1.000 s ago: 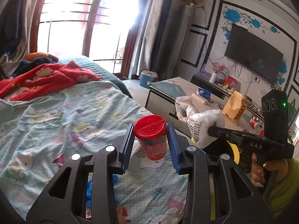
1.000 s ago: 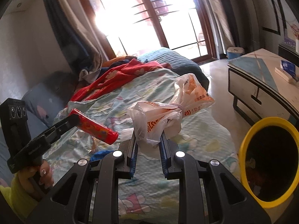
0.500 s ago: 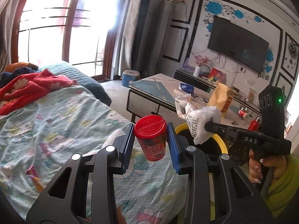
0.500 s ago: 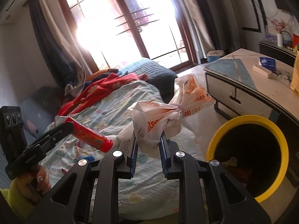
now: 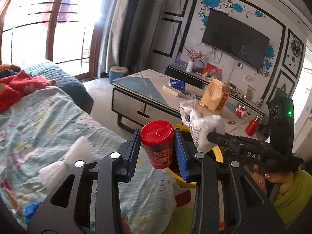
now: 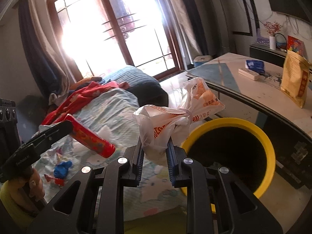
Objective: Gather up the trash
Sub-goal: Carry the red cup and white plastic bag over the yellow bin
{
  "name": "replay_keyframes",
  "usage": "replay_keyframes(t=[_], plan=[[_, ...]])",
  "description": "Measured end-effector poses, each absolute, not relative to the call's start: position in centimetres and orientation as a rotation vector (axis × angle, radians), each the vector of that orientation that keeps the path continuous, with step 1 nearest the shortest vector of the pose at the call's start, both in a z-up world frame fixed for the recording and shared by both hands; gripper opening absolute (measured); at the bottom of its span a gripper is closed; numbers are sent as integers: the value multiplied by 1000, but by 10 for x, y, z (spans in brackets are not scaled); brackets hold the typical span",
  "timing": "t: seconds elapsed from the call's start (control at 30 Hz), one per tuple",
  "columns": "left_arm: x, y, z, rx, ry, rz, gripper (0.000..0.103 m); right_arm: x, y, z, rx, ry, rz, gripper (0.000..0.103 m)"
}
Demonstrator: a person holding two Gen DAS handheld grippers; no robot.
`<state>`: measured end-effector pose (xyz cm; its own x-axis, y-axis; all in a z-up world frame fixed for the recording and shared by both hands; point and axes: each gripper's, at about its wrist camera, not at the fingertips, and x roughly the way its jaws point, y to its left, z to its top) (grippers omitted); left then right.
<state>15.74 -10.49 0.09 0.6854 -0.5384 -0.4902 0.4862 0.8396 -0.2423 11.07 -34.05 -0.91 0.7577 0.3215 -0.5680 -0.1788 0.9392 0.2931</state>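
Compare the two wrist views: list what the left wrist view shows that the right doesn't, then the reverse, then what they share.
Only the left wrist view shows the wall TV and a red bottle on the table.

Only the right wrist view shows the bin's dark inside, plus blue scrap and a red wrapper on the bed.

Both show the yellow bin, the left gripper clamping the red tube, the right gripper clamping the plastic bag, and the bed.
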Motion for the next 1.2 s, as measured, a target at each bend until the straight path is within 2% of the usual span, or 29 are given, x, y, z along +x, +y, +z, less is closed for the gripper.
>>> replay_keyframes(t=[0.47, 1.2], plan=[[170, -168, -14, -24, 610, -657, 27, 112, -385, -35, 258, 723, 131, 21], [215, -238, -59, 23, 722, -709, 27, 126, -422, -95, 373, 923, 34, 21]])
